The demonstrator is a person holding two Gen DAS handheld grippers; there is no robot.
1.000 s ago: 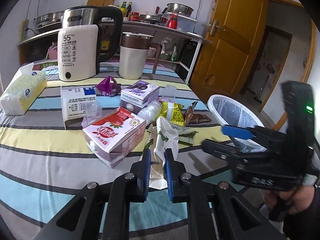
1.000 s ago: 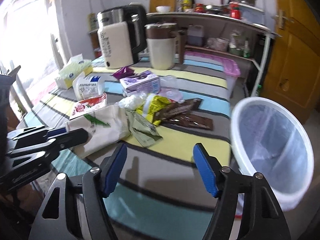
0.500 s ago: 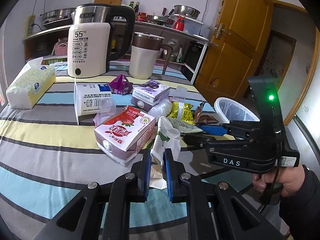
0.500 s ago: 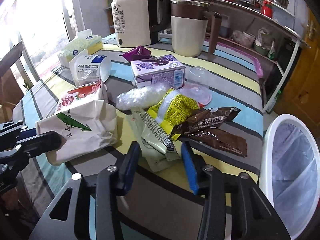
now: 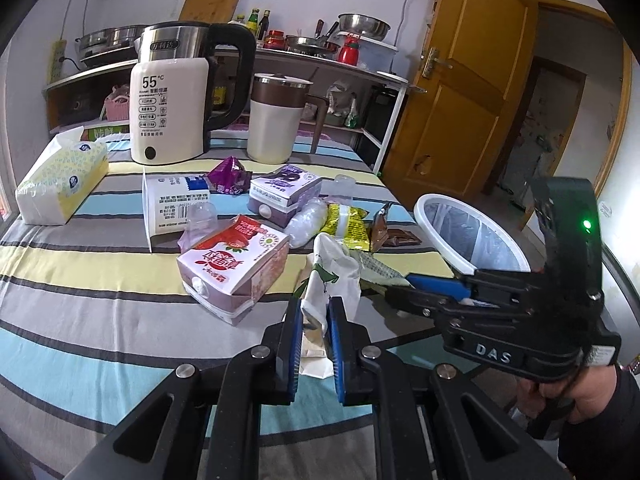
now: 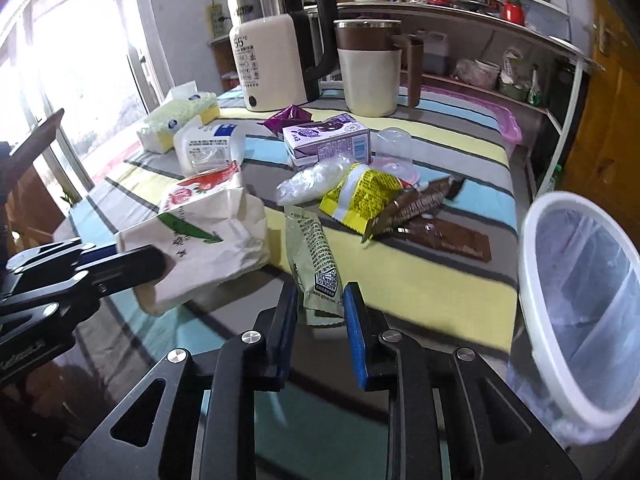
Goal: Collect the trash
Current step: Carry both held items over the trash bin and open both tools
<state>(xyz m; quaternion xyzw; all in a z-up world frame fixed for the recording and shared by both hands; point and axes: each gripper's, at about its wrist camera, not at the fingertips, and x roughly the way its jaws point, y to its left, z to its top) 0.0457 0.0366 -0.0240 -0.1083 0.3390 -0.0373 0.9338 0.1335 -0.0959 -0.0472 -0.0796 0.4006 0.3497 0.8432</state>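
My left tongs (image 5: 314,322) are closed on the white paper bag (image 5: 332,280) with the green print, which lies at the near edge of the striped surface (image 5: 80,320), just beside the red strawberry carton (image 5: 232,264). My right tongs (image 6: 320,312) stand narrow around the end of the pale green wrapper (image 6: 314,256); I cannot tell if the pads already press it. Behind it lie the yellow snack packet (image 6: 360,196) and brown wrappers (image 6: 424,216). The white trash bin (image 6: 580,300) stands beside the surface at my right.
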